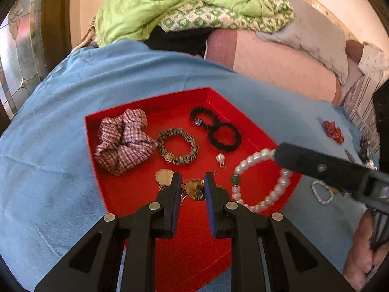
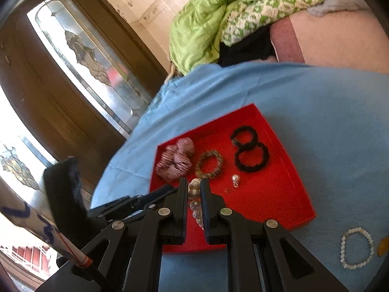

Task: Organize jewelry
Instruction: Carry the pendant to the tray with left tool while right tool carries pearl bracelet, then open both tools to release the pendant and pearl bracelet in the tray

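A red tray (image 1: 184, 243) lies on a blue cloth (image 1: 60, 126). It holds a plaid scrunchie (image 1: 122, 141), a striped hair tie (image 1: 177, 149), two black hair ties (image 1: 215, 127), a pearl earring (image 1: 220, 158) and gold pendants (image 1: 194, 189). My left gripper (image 1: 192, 182) is open just above the gold pendants. My right gripper (image 2: 194, 194) is shut on a large pearl bracelet (image 1: 262, 177), held over the tray's right edge; its beads (image 2: 194, 194) show between the fingers.
A small white bead bracelet (image 2: 357, 248) lies on the cloth right of the tray (image 2: 287, 206). A red ornament (image 1: 333, 129) and other small pieces lie at the far right. Green bedding (image 1: 184, 7) is piled behind. A glass-panelled door (image 2: 80, 56) stands left.
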### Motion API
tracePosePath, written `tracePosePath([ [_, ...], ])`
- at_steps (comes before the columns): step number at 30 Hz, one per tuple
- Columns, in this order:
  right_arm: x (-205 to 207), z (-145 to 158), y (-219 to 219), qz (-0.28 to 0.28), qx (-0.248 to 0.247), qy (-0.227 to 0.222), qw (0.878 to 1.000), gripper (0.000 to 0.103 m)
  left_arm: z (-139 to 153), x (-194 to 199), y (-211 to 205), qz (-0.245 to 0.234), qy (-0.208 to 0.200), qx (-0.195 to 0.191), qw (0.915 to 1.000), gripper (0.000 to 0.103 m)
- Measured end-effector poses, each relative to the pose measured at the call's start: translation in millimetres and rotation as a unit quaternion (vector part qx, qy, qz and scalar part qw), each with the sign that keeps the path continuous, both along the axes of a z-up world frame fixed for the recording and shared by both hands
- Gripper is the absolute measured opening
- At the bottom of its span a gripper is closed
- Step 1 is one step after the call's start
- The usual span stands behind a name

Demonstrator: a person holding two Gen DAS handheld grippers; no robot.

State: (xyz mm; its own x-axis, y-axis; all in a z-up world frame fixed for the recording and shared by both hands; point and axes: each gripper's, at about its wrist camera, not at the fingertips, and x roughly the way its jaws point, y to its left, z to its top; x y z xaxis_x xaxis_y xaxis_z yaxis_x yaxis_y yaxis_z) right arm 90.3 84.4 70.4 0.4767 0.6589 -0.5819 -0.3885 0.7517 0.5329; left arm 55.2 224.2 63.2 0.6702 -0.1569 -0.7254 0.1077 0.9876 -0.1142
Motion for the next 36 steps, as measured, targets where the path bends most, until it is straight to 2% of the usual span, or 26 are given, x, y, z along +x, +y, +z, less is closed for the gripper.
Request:
tracePosePath([
  [3,9.5,-17.4,-4.3,-0.006,-0.011,0.017,1.000,0.011,-5.2,4.4,-4.5,-0.002,0.009,0.004,1.0000,0.018],
  [6,14.4,-22.3,-10.1,-0.016,-0.019,0.020,0.999,0.011,-8.3,6.7,-8.8,-0.004,0.013,0.007,0.9999,0.018],
  [26,26.3,-29.7,-18.7,-0.059,-0.084,-0.007,0.995,0.011,-21.5,16.3,-9.6,0.018,0.034,0.017,0.9991,0.018],
  [36,28.7,-30.9,-20.1,-0.071,-0.101,-0.014,0.992,0.011,-25.2,20.9,-14.5,0.014,0.038,0.020,0.9990,0.018],
])
